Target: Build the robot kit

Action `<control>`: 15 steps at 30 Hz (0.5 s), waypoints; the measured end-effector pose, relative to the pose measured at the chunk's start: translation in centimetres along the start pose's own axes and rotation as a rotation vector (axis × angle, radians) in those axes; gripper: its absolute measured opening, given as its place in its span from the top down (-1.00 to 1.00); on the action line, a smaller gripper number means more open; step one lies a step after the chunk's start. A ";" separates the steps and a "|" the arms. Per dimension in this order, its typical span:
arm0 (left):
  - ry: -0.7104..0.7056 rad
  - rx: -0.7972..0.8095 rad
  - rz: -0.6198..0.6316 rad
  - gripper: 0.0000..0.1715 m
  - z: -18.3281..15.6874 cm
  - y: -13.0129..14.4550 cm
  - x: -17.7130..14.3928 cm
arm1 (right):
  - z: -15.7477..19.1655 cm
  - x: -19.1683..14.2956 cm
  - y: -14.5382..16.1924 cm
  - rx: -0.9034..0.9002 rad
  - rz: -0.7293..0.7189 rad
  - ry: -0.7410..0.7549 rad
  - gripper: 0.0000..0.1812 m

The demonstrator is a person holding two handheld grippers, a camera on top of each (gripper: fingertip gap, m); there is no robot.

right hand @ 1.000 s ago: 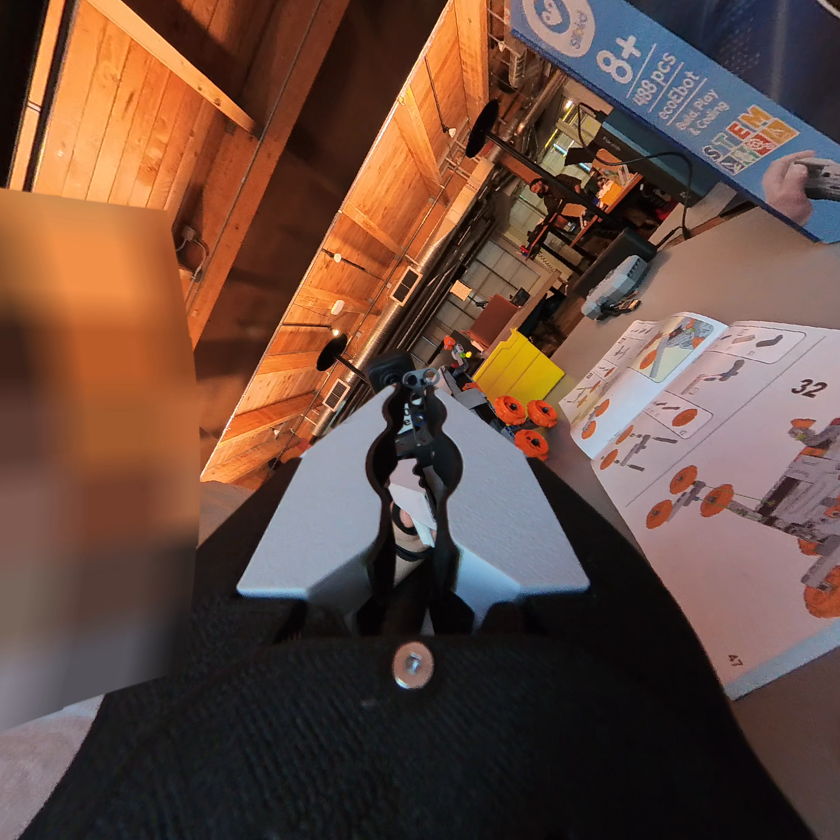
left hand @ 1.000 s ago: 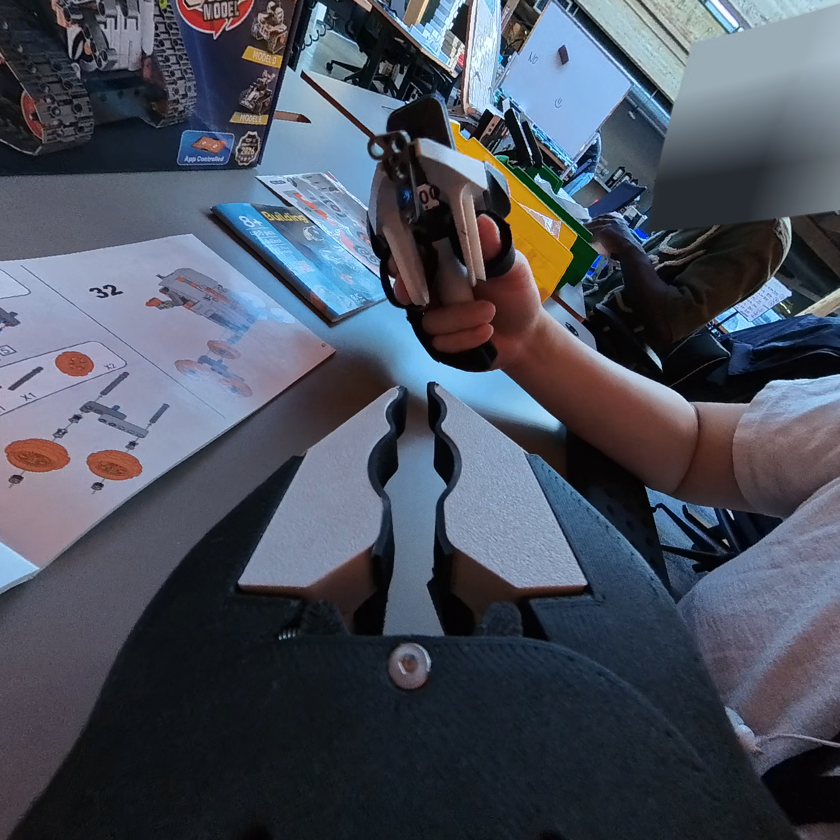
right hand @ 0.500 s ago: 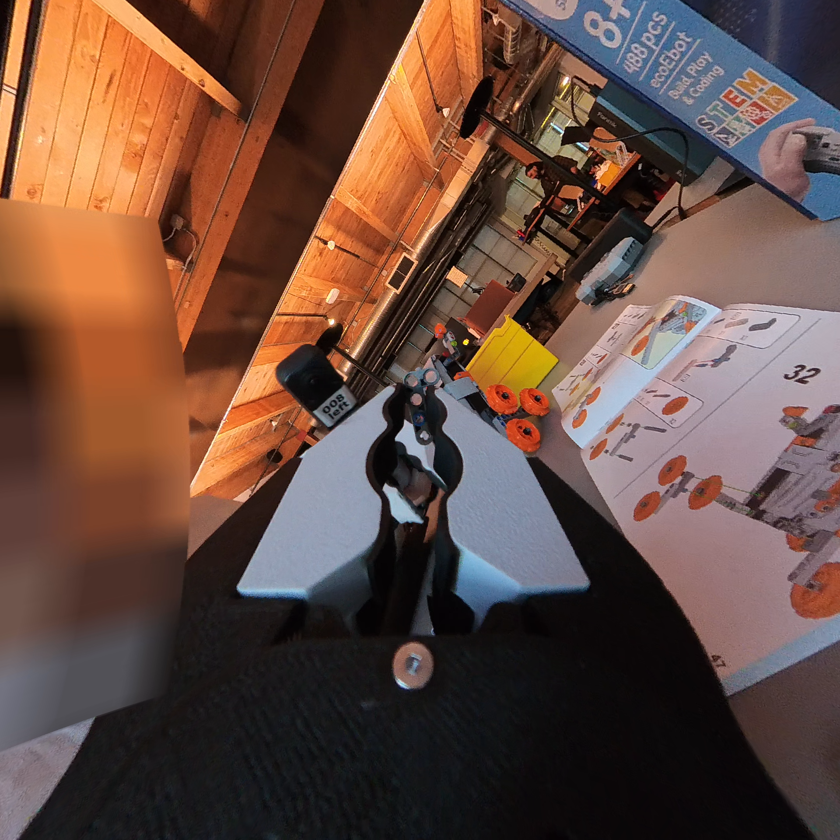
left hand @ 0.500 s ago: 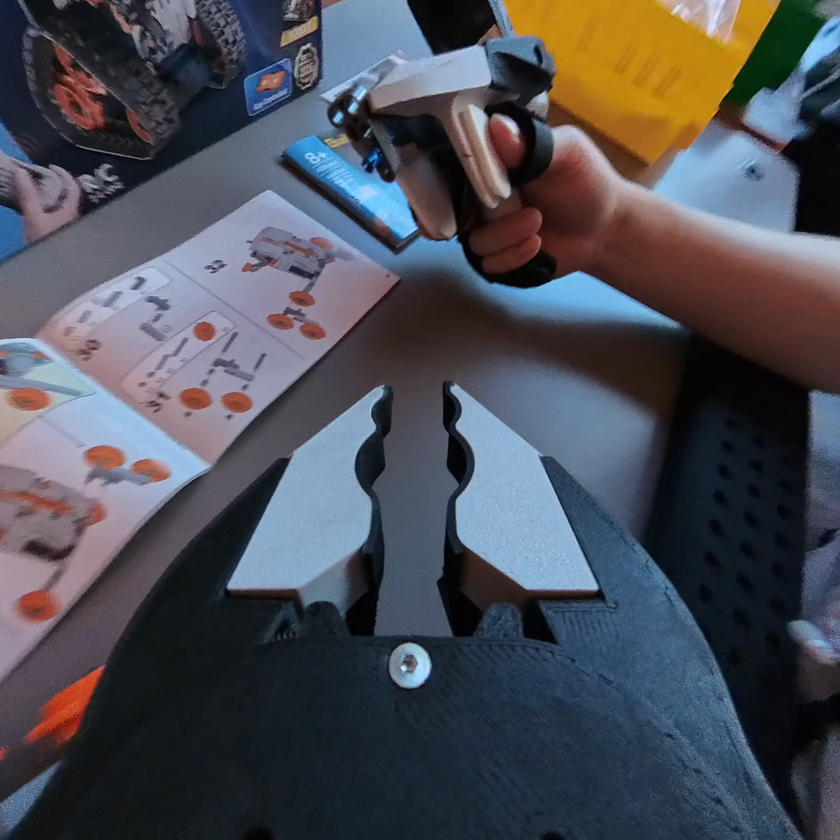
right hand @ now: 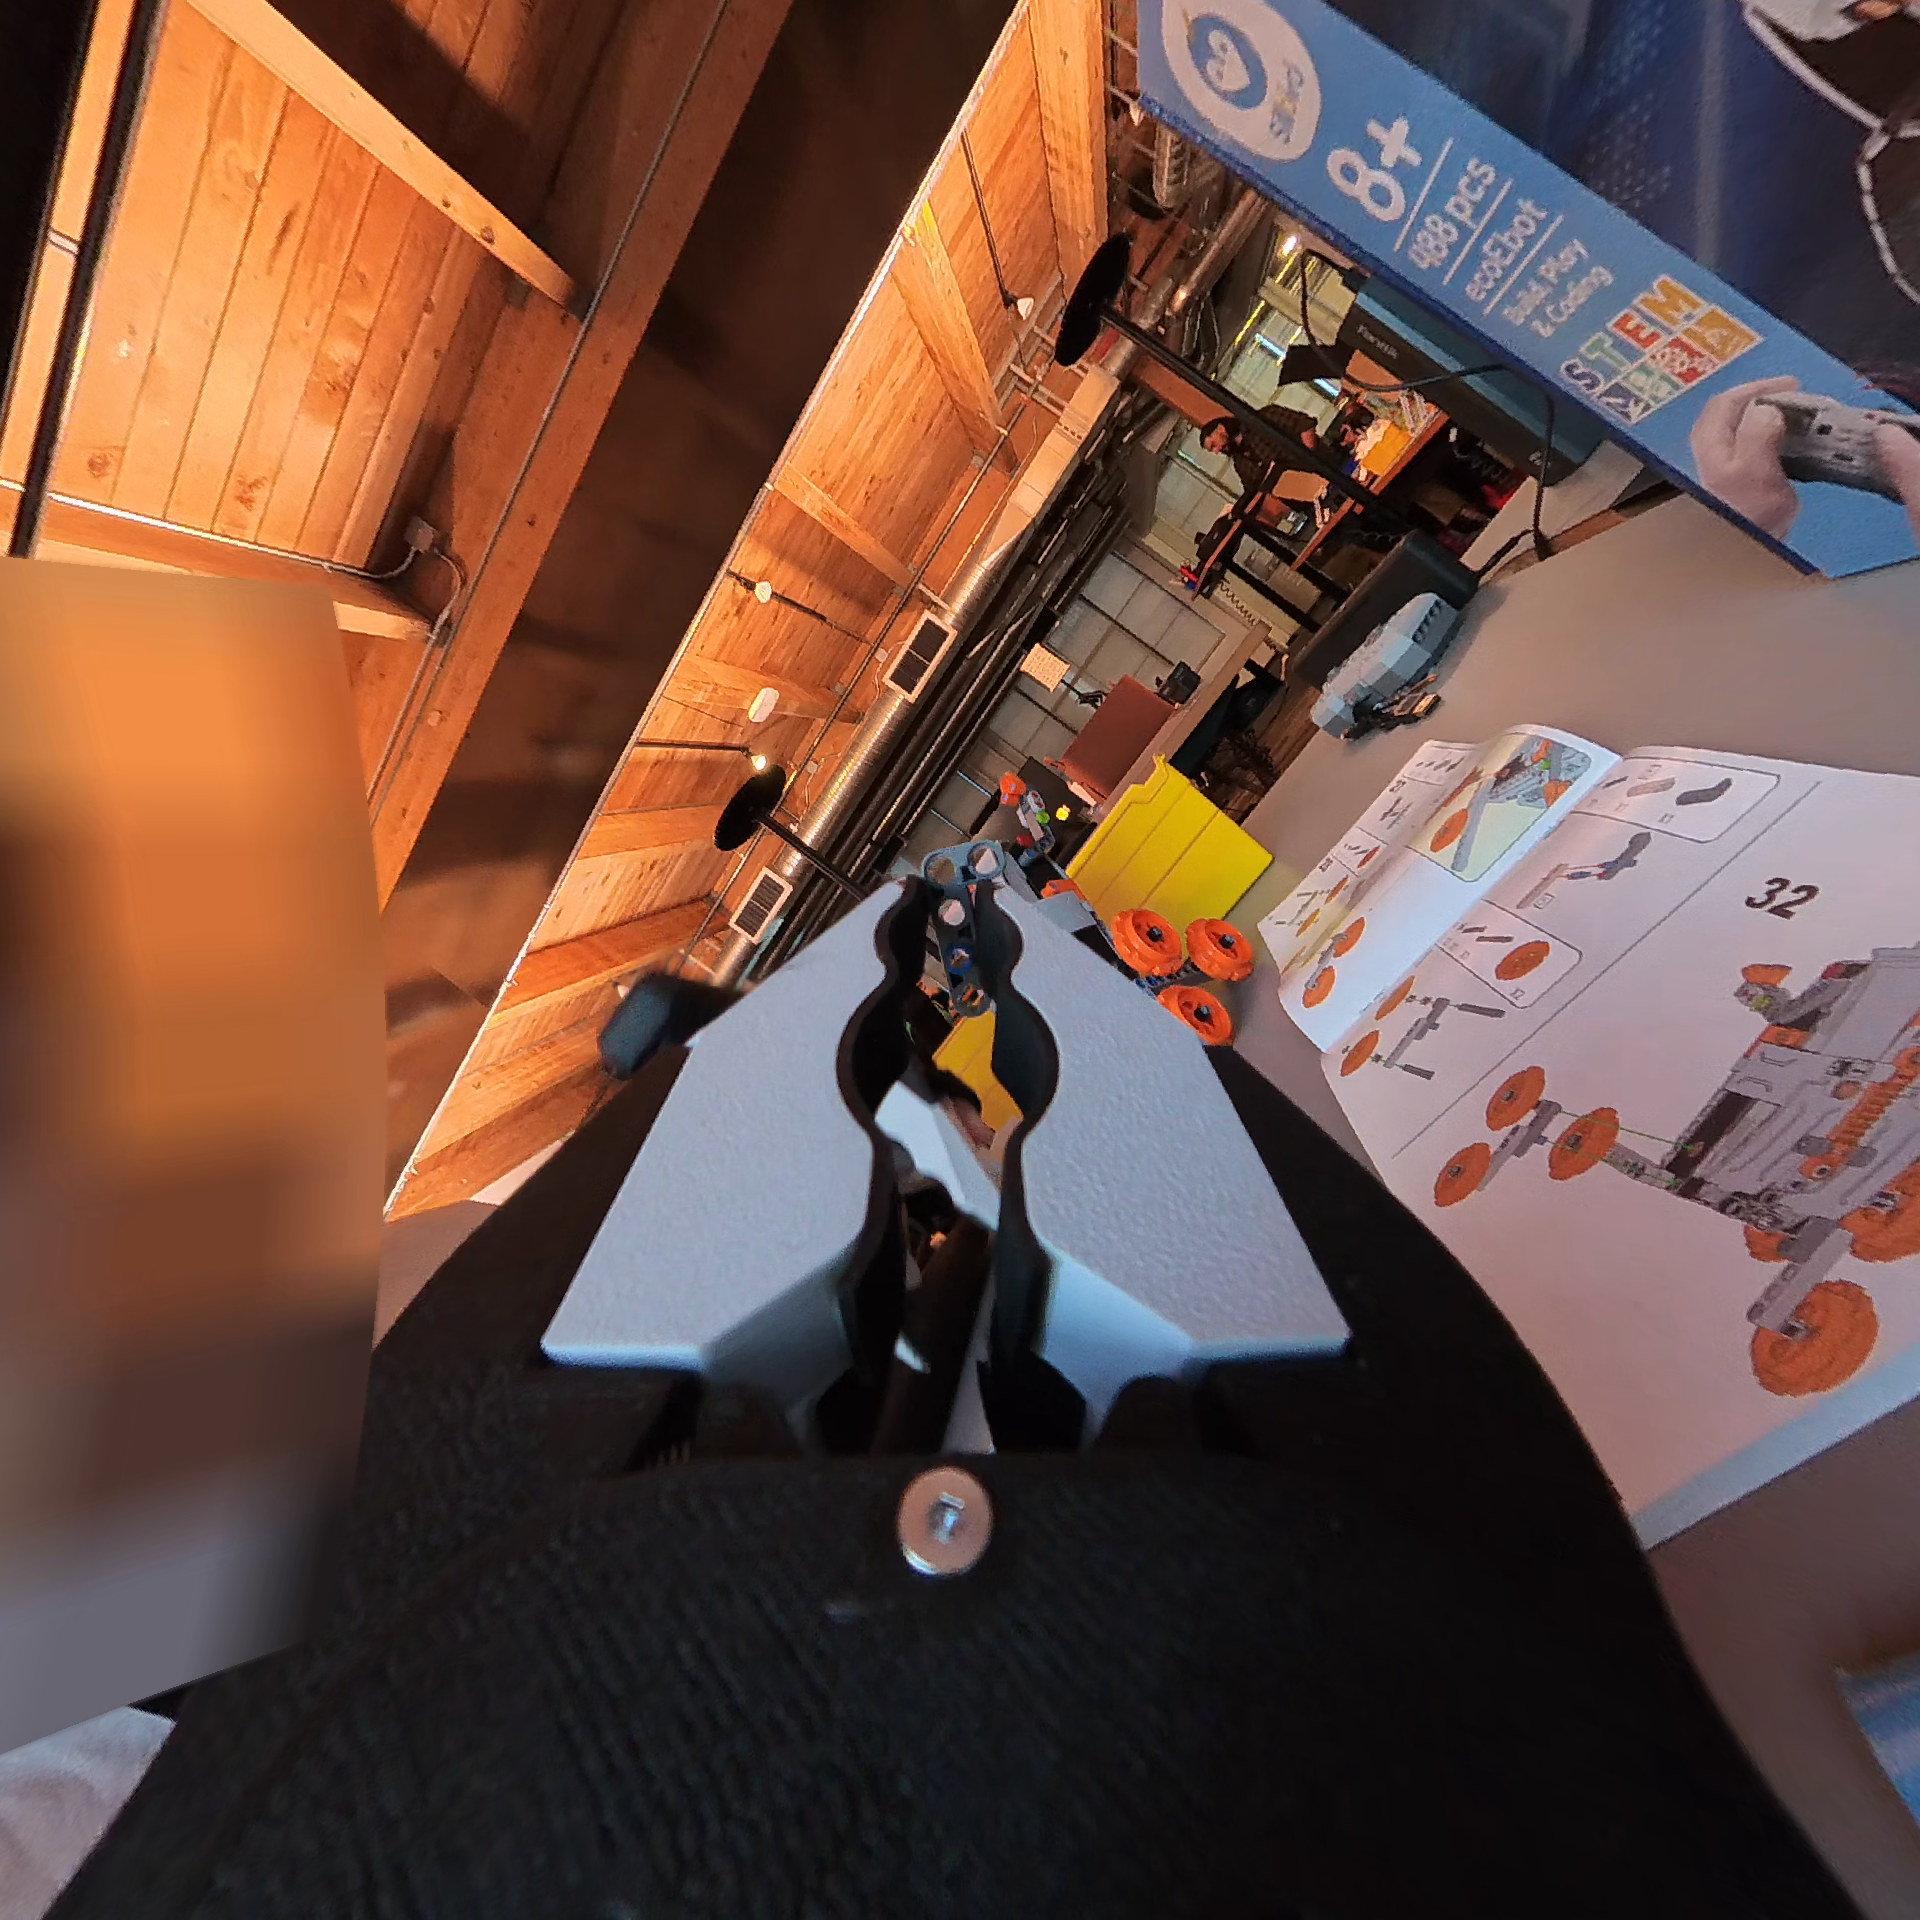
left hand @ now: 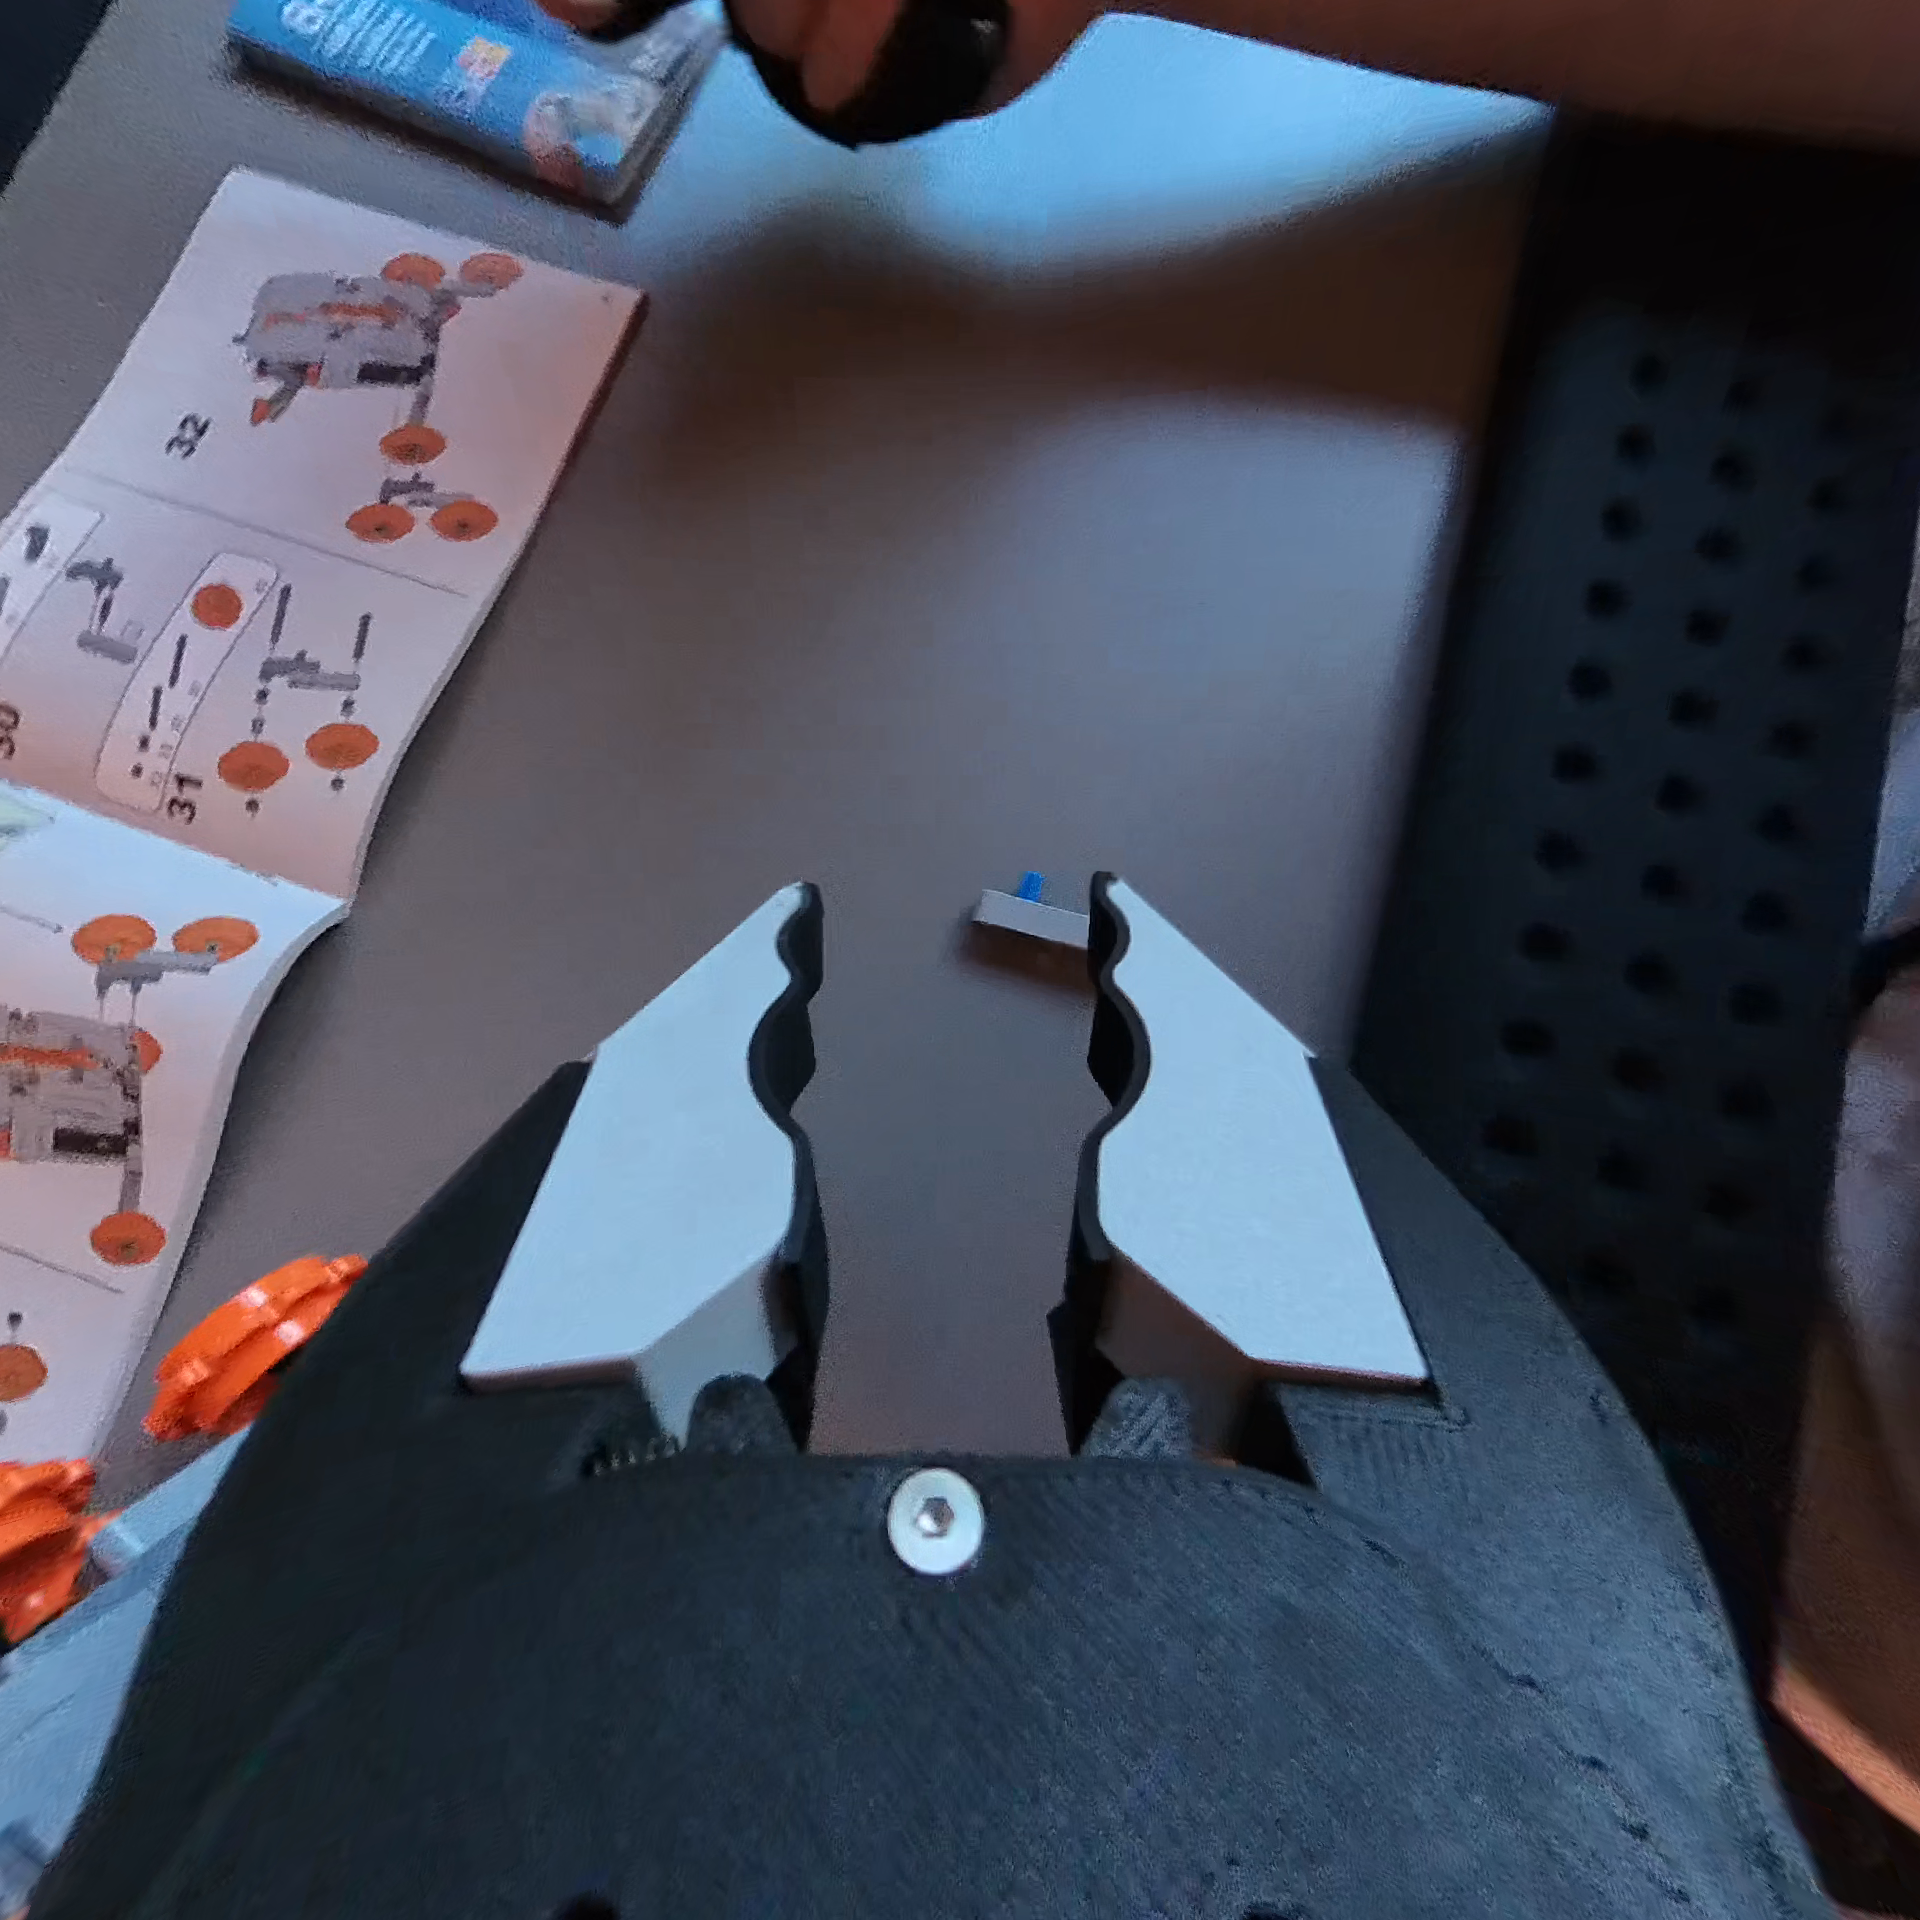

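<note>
My left gripper (left hand: 951, 899) is open and empty, pointing down at the grey table (left hand: 935, 582). A small grey building piece with a blue pin (left hand: 1023, 914) lies on the table just inside the tip of its right finger. My right gripper (right hand: 951, 883) is shut on a thin grey beam with holes (right hand: 961, 914), held up off the table and tilted; the beam sticks out past the fingertips. The hand holding the right gripper (left hand: 883, 52) shows at the top edge of the left wrist view.
An open instruction booklet (left hand: 260, 582) (right hand: 1621, 1018) lies on the table. Orange wheels (left hand: 239, 1340) (right hand: 1174, 956) sit near it, by a yellow bin (right hand: 1164, 862). A blue booklet (left hand: 499, 83), a blue toy box (right hand: 1507, 239) and a black perforated chair (left hand: 1683, 727) are around. My hands' fingertips stand some 20 centimetres from each other.
My left gripper has tipped downward and opened wider, bringing the small grey piece into view by its right fingertip. The right gripper still holds the beam and has barely moved.
</note>
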State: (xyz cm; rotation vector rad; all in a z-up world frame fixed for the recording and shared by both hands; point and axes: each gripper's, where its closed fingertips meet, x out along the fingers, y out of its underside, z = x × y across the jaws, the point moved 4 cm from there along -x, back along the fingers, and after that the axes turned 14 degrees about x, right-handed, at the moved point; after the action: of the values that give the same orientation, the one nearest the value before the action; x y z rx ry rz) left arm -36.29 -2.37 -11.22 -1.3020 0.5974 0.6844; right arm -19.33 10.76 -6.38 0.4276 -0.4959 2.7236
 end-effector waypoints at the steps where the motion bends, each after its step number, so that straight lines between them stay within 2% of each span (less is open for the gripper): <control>1: -0.001 0.032 -0.016 0.42 -0.4 0.2 0.2 | 0.0 0.0 -0.1 0.003 -0.004 -0.002 0.91; 6: 0.075 0.042 0.006 0.42 -1.5 1.8 1.9 | -0.2 0.0 -0.1 0.017 -0.004 -0.007 0.90; 10: 0.120 0.065 -0.009 0.44 -1.9 1.8 2.4 | -0.5 0.2 0.0 0.022 0.005 -0.001 0.90; 12: 0.103 0.120 -0.018 0.53 -2.1 1.8 2.6 | -0.6 0.2 0.1 0.028 0.006 -0.003 0.90; 15: 0.081 0.135 -0.031 0.53 -2.3 1.8 2.5 | -0.5 0.3 0.2 0.038 0.008 -0.024 0.90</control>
State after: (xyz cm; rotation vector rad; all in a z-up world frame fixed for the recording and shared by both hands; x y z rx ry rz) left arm -36.01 -4.13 -14.70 -1.2148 0.6760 0.5583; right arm -19.75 10.90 -6.80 0.4695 -0.4531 2.7422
